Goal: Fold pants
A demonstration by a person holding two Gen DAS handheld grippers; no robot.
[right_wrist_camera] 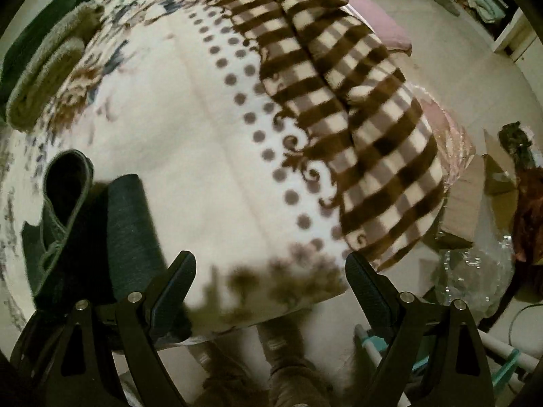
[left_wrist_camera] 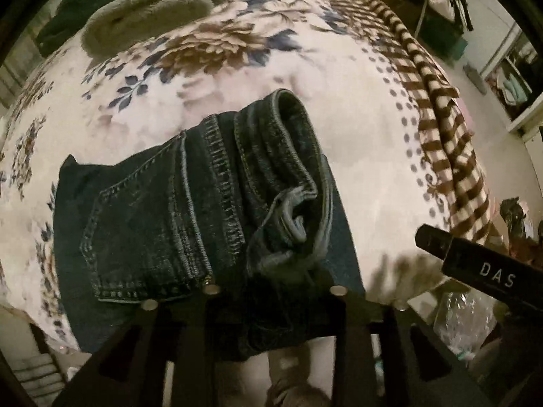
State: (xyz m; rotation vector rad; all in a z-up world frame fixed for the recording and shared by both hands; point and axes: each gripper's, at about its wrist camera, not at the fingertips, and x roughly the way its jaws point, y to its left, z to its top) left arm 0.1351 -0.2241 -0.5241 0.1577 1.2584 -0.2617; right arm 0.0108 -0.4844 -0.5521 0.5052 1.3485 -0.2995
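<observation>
1. Jeans (left_wrist_camera: 190, 210) lie on the bed blanket (left_wrist_camera: 356, 129) near its front edge, already bundled into layers, waistband up.
2. Left claw (left_wrist_camera: 271, 291) clamps the bundle's near edge.
3. Right claw (right_wrist_camera: 268, 271) is spread wide, holding nothing, beside the jeans.
4. Probably final tidy fold left.

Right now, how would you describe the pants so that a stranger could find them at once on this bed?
Find the bed's floral blanket, cream with brown flowers. On its near edge, close to the left gripper, lie the folded jeans. They are the only dark blue denim here, with pale stitching and a back pocket, unlike the brown checked blanket on the right.
</observation>
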